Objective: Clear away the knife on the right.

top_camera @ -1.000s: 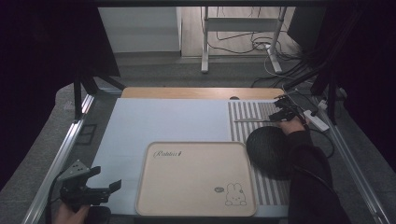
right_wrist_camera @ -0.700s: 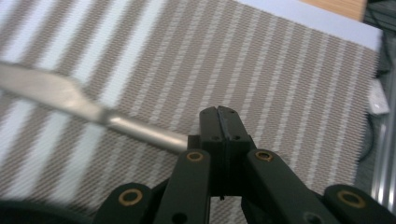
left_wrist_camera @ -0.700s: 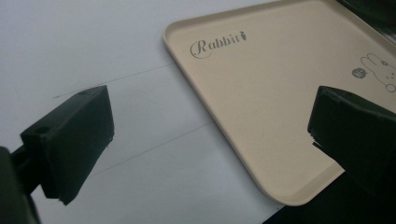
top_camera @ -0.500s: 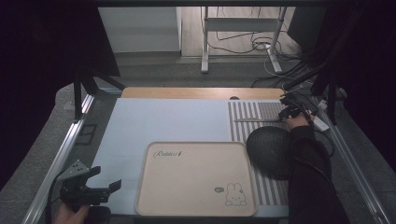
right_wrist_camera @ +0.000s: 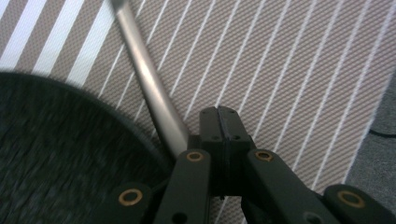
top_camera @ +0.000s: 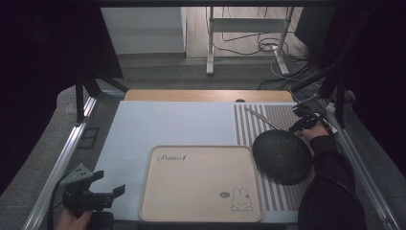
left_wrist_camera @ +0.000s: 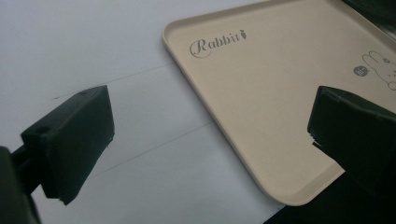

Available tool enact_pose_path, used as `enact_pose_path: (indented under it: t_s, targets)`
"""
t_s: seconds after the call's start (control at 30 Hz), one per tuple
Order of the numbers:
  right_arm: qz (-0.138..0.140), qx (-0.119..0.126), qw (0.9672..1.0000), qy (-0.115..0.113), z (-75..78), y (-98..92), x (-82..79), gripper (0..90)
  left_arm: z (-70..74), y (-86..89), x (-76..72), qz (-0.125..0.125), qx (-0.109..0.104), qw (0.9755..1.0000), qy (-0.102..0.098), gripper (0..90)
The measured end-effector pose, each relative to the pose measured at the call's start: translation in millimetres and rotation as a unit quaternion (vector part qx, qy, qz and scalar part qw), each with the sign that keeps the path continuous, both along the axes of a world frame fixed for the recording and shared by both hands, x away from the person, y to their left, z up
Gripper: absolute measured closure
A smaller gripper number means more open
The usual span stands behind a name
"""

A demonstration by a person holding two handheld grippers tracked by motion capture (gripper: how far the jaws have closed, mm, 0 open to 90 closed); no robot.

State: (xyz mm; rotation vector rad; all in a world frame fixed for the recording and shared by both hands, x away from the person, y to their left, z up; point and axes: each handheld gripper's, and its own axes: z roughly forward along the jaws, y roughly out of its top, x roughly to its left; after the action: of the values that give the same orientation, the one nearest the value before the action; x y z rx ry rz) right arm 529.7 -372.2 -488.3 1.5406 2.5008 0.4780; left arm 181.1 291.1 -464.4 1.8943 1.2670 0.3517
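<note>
The right tool [top_camera: 302,123] is near the counter's right edge, over the grey-and-white striped placemat [top_camera: 280,117], its jaws pressed together after just closing, with nothing between them. A slim silver metal rod [right_wrist_camera: 144,79] lies on the placemat just beside those jaws, running toward the far edge. The dark round woven bowl [top_camera: 281,156] sits on the placemat beside the right hand. The left tool [top_camera: 91,189] hovers at the near left corner, jaws spread and empty, beside the beige rectangular plastic tray [top_camera: 201,184] printed with a rabbit.
</note>
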Motion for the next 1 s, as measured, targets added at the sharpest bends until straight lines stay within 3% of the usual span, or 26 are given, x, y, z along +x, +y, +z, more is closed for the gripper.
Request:
enact_pose_path:
  t_s: [0.2, 0.27, 0.33, 0.43, 0.67, 0.8, 0.87, 1.0]
  targets:
    - [0.005, 0.005, 0.9998, 0.019, 1.0, 0.4, -1.1, 89.4, 0.0, -0.2, 0.3, -0.001, 0.002, 1.0000, 0.000, 1.7]
    - [0.004, 0.003, 0.9999, 0.016, 1.7, 0.0, -0.8, 88.5, 0.0, -0.2, 0.3, -0.001, 0.001, 1.0000, 0.000, 1.7]
    - [-0.002, 0.014, 0.9998, -0.012, 11.7, -0.9, 0.3, 77.0, 0.0, -0.4, 0.4, -0.001, 0.002, 1.0000, 0.000, 1.8]
    - [-0.007, 0.022, 0.9993, -0.030, 19.4, 1.1, 0.8, 70.1, 0.0, -0.4, 0.4, -0.001, 0.002, 1.0000, 0.000, 1.8]
    - [-0.007, 0.036, 0.9973, -0.064, 26.6, 13.8, 5.5, 34.9, 0.0, -0.5, 0.4, -0.001, 0.003, 1.0000, 0.000, 1.8]
    - [-0.011, 0.030, 0.9970, -0.071, 23.5, 23.7, 8.7, 10.5, 0.0, -0.4, 0.4, -0.001, 0.003, 1.0000, 0.001, 1.8]
    - [-0.010, 0.024, 0.9977, -0.062, 20.5, 29.2, 10.7, 1.8, -0.1, -0.5, 0.4, -0.001, 0.003, 1.0000, 0.001, 1.8]
    - [-0.005, 0.006, 0.9984, -0.056, 13.2, 40.7, 13.9, 0.0, -0.2, -0.6, 0.4, -0.001, 0.004, 1.0000, 0.000, 1.9]
